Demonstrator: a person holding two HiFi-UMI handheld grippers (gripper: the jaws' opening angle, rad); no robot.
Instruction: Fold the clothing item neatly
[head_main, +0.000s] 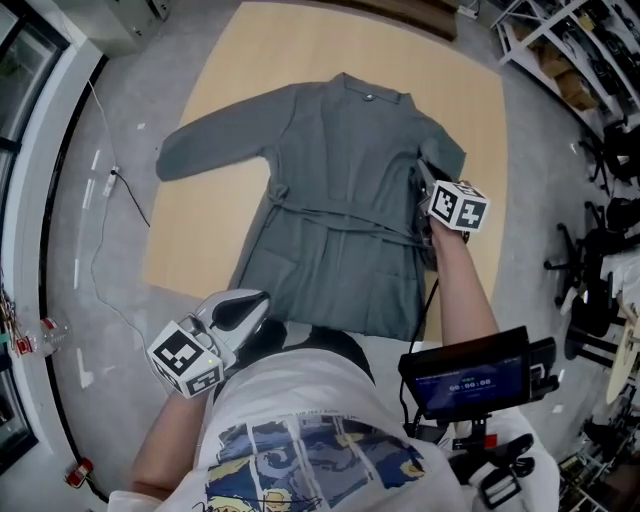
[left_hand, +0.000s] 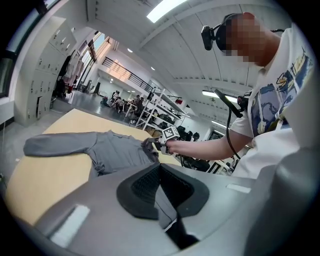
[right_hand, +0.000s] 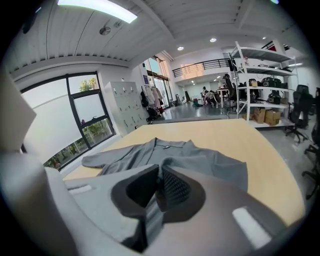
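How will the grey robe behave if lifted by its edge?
Probably floppy: the grey robe lies flat with soft creases and bunches where the right gripper pinches it. Likely light for its size; its thin belt may trail or snag.

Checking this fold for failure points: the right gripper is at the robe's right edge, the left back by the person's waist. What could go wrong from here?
The right gripper seems to pinch the grey robe alone while the shut left gripper sits idle: a one-sided pull may skew it on the table. The loose waist belt could bunch inside the fold.
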